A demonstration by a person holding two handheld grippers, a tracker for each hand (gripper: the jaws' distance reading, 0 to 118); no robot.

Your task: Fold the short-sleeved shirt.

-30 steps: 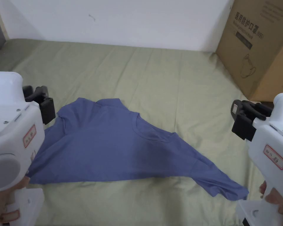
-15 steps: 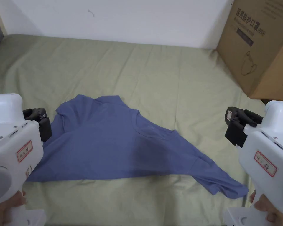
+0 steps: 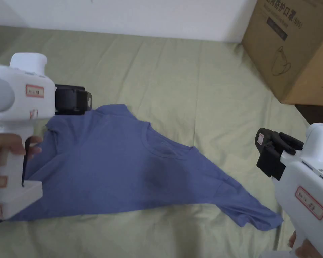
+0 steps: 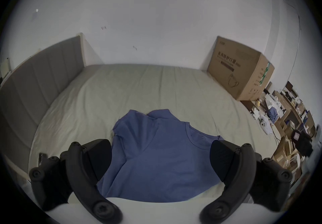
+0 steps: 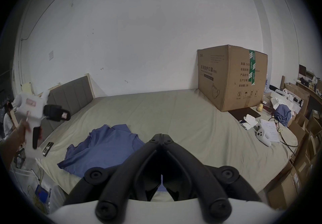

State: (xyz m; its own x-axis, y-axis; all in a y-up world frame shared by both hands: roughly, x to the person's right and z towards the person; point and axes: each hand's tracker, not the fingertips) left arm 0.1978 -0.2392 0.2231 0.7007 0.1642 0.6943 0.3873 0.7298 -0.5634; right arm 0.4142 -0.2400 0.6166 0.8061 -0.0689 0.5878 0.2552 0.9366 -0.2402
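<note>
Lying crumpled on a green bed sheet (image 3: 191,84), a blue short-sleeved shirt (image 3: 123,168) sits between two grippers, touched by neither. The left gripper (image 4: 160,161) hovers above its left side, jaws spread wide. The right gripper (image 5: 162,136) is clenched empty beside the right sleeve. A cardboard box (image 3: 292,50) stands against the white wall (image 3: 157,13).

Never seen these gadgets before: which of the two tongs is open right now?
The left tongs, over the blue shirt, stand wide apart. The right tongs have their tips pressed together, holding nothing.
</note>
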